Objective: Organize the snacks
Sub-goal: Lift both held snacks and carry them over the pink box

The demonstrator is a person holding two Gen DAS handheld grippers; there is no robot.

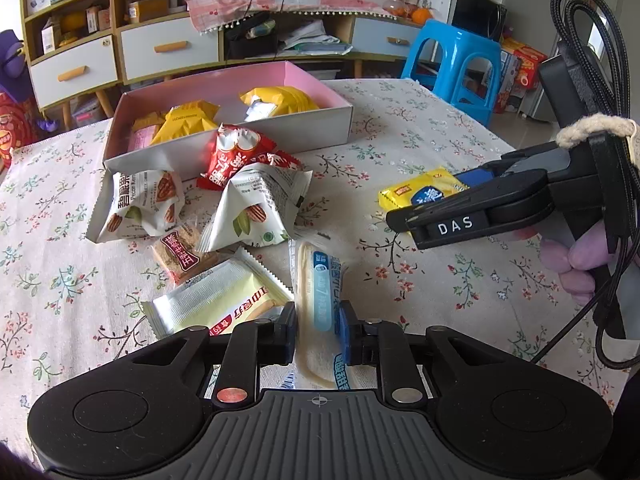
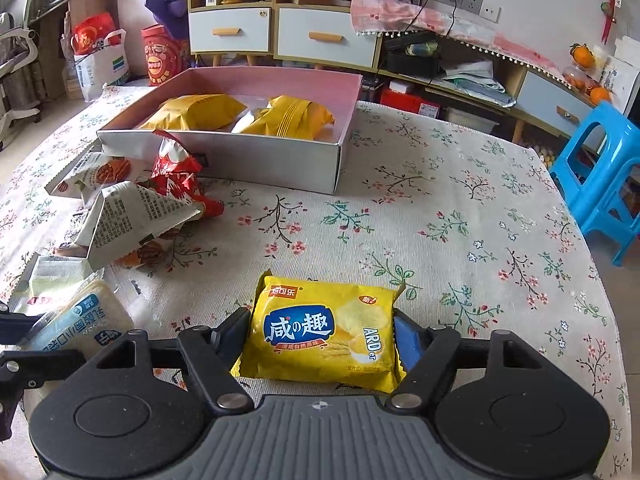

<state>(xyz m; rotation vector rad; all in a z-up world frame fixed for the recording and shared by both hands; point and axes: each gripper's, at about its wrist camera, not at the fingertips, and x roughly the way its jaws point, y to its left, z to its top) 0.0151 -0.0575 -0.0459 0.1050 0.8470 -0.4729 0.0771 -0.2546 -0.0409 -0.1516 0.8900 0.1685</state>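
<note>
My left gripper [image 1: 316, 332] is shut on a long pale snack stick [image 1: 316, 280] in a clear wrapper with a blue label, lying on the floral tablecloth. In the right wrist view, my right gripper [image 2: 322, 336] is shut on a yellow cracker packet [image 2: 320, 320], with a pad against each side. The left wrist view shows this packet [image 1: 416, 192] too, at the right. A pink-lined white box [image 1: 256, 140] at the back holds several yellow packets [image 1: 276, 100]. White pecan packets [image 1: 136, 204], a red packet [image 1: 236, 156] and a wafer packet [image 1: 216, 300] lie in a pile before it.
A blue plastic stool [image 2: 600, 184] stands off the table's right side. Low cabinets with drawers [image 2: 320, 36] run along the wall behind. A gloved hand [image 1: 572, 256] and black cables [image 1: 616, 200] are at the right edge of the left wrist view.
</note>
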